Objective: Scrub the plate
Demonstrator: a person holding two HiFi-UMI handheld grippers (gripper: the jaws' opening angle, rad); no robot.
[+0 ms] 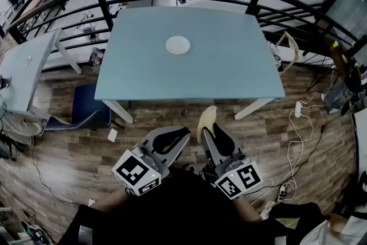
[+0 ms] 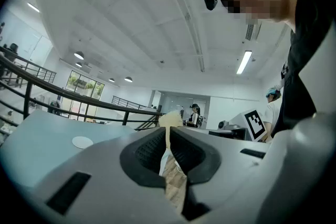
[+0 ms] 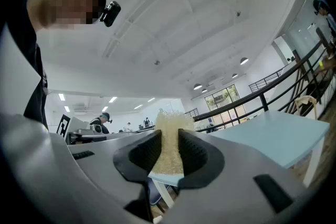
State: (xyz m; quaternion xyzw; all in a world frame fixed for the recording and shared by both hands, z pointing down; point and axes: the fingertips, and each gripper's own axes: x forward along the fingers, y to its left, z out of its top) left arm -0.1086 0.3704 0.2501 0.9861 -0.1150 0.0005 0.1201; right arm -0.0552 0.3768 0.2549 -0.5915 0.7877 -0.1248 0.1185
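Left claw [image 1: 170,139] and right claw [image 1: 217,133] hang short of the surface's [image 1: 229,69] near edge in the head view; the plate [image 1: 178,45] sits mid-surface, bare top around it. Left gripper view: jaws nearly together, empty. Right gripper view: jaws clenched on a sponge [image 3: 169,131].

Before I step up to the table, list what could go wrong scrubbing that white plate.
1. The small white round plate lies loose on the pale blue table. The left tool grips nothing, so scrubbing may push it around.
2. The yellow sponge sticks out beyond the right tool; under pressure it may bend or slip.
3. A white power strip with cables lies on the wooden floor nearby: trip hazard.
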